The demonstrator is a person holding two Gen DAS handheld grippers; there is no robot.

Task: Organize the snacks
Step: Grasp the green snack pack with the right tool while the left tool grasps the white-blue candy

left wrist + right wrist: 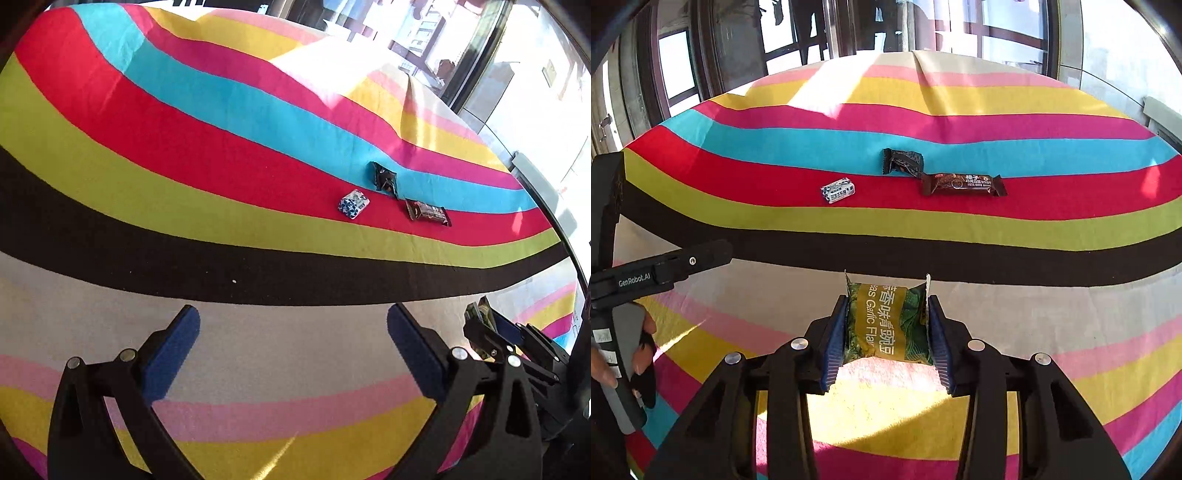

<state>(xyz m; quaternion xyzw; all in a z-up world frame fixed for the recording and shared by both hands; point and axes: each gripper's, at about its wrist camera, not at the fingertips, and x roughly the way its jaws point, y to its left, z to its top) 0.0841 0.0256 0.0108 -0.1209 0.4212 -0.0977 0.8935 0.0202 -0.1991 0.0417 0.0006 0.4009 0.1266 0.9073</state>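
Observation:
My right gripper (888, 325) is shut on a green and gold garlic-pea snack packet (886, 321), held above the striped cloth (775, 162); the same gripper and packet (480, 317) show at the right edge of the left wrist view. My left gripper (293, 325) stands open over the pale stripe with nothing between its blue pads. Three snacks lie on the red and blue stripes farther off: a small blue-and-white packet (353, 204) (837, 190), a dark crumpled wrapper (385, 177) (903, 162) and a brown chocolate bar (428, 212) (962, 184).
The striped cloth (147, 155) covers the whole work surface. A person's hand (613, 354) grips the left gripper's handle at the left of the right wrist view. Windows and dark frames (849, 29) stand beyond the far edge.

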